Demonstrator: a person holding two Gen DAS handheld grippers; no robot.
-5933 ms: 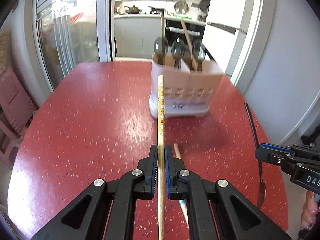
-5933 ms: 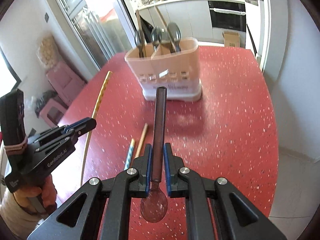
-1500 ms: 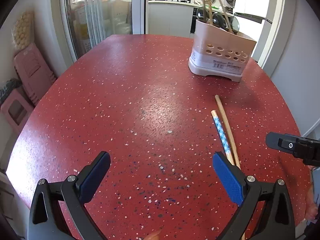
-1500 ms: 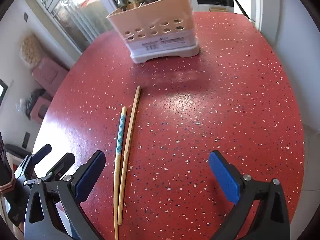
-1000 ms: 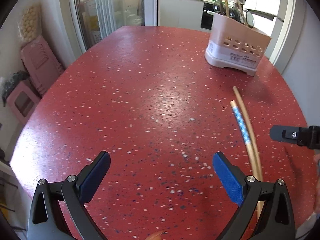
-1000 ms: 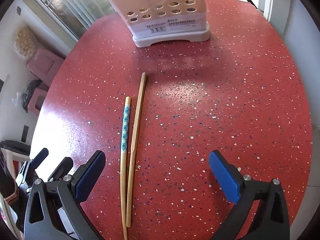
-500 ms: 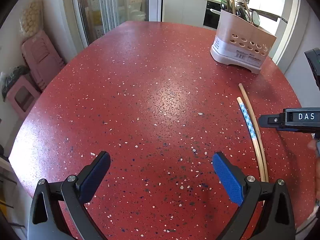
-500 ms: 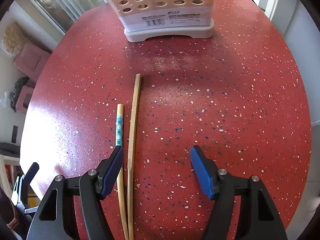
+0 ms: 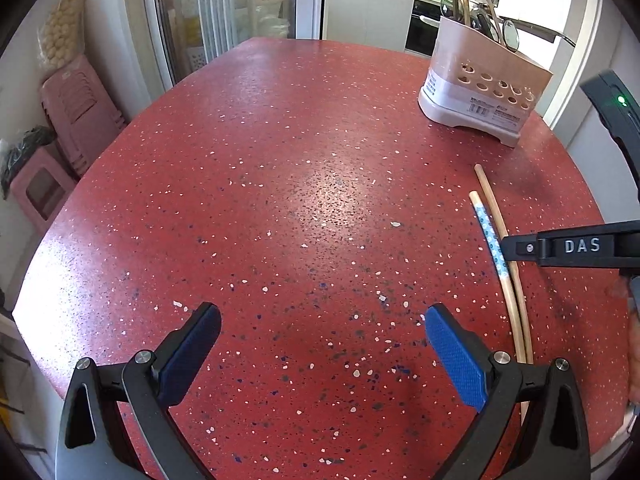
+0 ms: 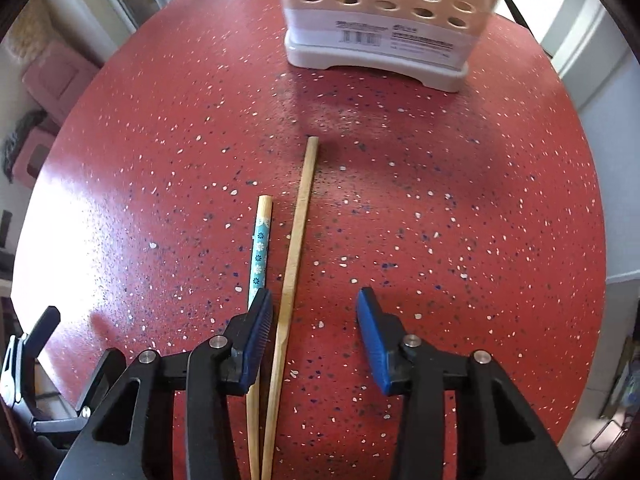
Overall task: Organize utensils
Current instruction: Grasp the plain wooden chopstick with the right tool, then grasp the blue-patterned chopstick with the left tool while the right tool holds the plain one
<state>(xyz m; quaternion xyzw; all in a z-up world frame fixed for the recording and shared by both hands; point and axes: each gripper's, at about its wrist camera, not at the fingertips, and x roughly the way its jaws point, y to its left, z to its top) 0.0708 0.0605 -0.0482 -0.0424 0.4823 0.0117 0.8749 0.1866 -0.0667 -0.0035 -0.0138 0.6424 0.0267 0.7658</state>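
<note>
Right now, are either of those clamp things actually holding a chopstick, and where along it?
Neither. The left gripper is open over bare table. The right gripper is open, jaws straddling the plain chopstick without closing on it.

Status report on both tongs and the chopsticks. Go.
Left tongs open, empty. Right tongs open, low over plain wooden chopstick; blue flower-patterned chopstick beside its left finger. Beige perforated utensil holder ahead, path unobstructed.

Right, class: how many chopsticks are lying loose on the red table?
2. The blue-patterned chopstick lies just left of the plain wooden chopstick, side by side in front of the utensil holder. The plain one runs between the open right hand-held gripper's fingers.
</note>
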